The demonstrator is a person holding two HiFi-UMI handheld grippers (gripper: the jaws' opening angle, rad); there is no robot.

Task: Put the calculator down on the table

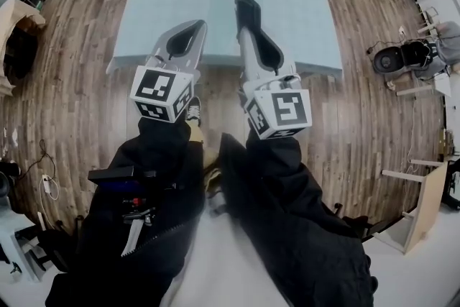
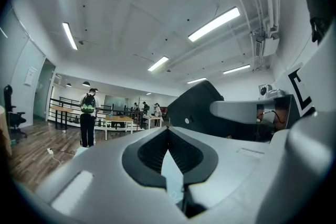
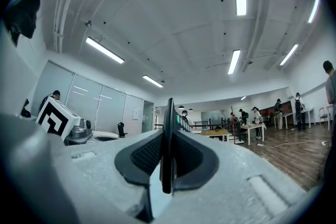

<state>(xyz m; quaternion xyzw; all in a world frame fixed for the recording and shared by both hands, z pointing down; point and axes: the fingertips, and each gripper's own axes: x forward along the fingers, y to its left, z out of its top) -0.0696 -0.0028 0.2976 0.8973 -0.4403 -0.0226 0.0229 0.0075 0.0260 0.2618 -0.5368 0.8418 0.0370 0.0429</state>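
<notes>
Right gripper [image 3: 167, 136] clamps calculator [image 3: 168, 110], edge-on, face hidden; left gripper [image 2: 168, 131] closed, empty.

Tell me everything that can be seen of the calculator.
The calculator is a thin, dark slab, plastic by its look. In the right gripper view it shows edge-on, standing upright on its edge. The right gripper is shut on it, a pad pressing each flat face. In the head view it juts forward past the jaw tips, held in the air over the pale blue table, not set down. Keys and display cannot be made out.
</notes>
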